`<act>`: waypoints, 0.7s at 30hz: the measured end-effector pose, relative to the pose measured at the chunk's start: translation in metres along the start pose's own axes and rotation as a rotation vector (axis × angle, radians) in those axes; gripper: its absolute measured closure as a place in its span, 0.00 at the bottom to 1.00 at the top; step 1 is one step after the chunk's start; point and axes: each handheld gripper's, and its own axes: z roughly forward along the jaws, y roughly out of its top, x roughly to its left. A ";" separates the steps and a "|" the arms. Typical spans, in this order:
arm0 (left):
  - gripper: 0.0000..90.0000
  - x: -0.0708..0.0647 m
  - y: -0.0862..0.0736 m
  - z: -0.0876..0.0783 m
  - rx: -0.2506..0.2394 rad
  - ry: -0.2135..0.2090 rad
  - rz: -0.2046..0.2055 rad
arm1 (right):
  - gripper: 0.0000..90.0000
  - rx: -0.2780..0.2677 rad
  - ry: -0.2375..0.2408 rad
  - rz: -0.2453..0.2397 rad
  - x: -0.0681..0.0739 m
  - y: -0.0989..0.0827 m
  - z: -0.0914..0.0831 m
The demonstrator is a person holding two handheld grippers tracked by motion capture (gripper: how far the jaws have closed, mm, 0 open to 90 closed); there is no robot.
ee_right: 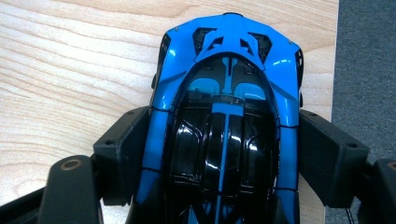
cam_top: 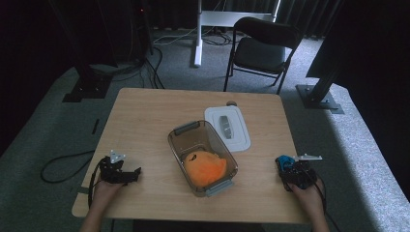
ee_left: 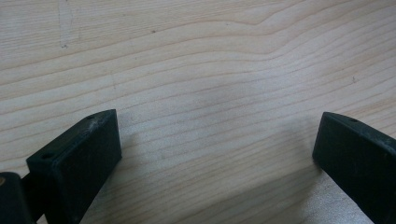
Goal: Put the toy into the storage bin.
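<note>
A blue and black toy car (ee_right: 226,107) sits between the jaws of my right gripper (ee_right: 224,149), which is shut on its sides at the table's right edge; from above the blue toy car (cam_top: 285,160) shows at the tip of my right gripper (cam_top: 289,166). My left gripper (cam_top: 135,173) rests near the table's front left, jaws wide open over bare wood (ee_left: 210,93) with nothing between them. A clear plastic bin (cam_top: 180,140) stands mid-table holding an orange plush toy (cam_top: 205,167). Its white lid (cam_top: 241,137) lies just behind and to the right.
The wooden table (cam_top: 145,116) ends close to the right gripper, with grey carpet (ee_right: 366,56) beyond the edge. A black folding chair (cam_top: 261,48) and a white desk leg (cam_top: 198,34) stand behind the table. Cables (cam_top: 63,164) lie on the floor at left.
</note>
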 end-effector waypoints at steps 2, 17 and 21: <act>0.02 0.000 0.000 0.000 0.000 0.000 0.000 | 0.27 0.000 0.000 0.000 0.000 0.000 0.000; 0.02 0.000 0.000 0.000 0.000 -0.001 0.000 | 0.28 0.032 0.025 -0.050 0.008 0.014 0.001; 0.02 0.000 0.000 0.000 0.002 -0.001 0.001 | 0.28 -0.004 0.035 -0.054 0.013 0.024 -0.005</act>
